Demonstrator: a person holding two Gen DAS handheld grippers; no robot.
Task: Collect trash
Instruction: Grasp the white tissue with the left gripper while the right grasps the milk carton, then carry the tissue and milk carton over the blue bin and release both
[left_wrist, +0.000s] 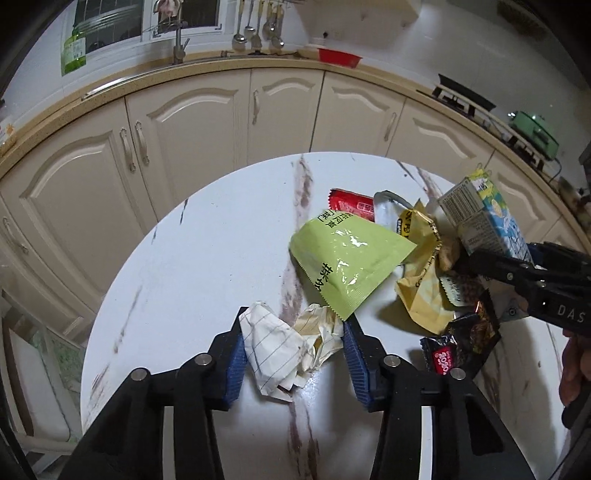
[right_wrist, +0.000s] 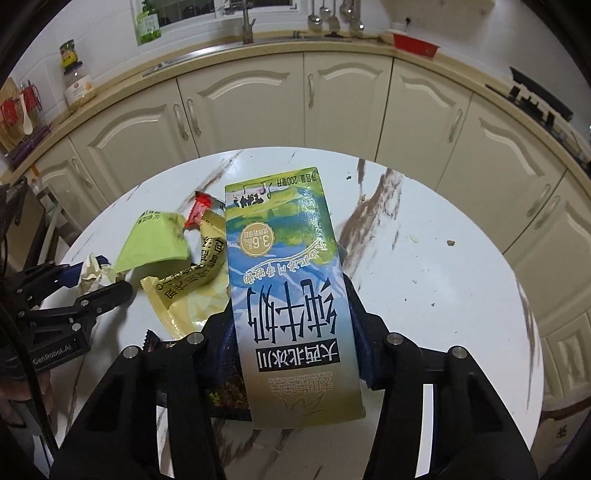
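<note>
We see a round white marble-patterned table (left_wrist: 177, 266) with brown veining, and trash heaped toward its right side in the left wrist view. Our left gripper (left_wrist: 293, 334) has its blue-padded fingers set on either side of a crumpled wad of lined white and cream paper (left_wrist: 291, 347); the pads touch the wad, so we read it as grasped. Our right gripper (right_wrist: 291, 325) is clenched on a blue, green and white milk carton (right_wrist: 291, 291), which is lifted off the tabletop.

Just beyond the paper wad lies a light green foil snack pouch (left_wrist: 347, 258), its lower corner overlapping the wad's far edge. Behind the pouch sits a red wrapper (left_wrist: 351, 203), next to a silver foil piece (left_wrist: 388, 210). To the right a yellow crinkled wrapper (left_wrist: 424, 280) spreads under the pouch's edge, and a dark brown and red wrapper (left_wrist: 461, 339) lies nearest the right gripper. These pieces crowd the space between the two grippers.

In the right wrist view, the table's right half (right_wrist: 443, 258) carries only small crumbs and stains, giving open room there. In the left wrist view, the tabletop left of the wad is bare up to the rim. Past the far rim stand cream kitchen cabinets (left_wrist: 192, 133) under a beige countertop (left_wrist: 110, 85).
</note>
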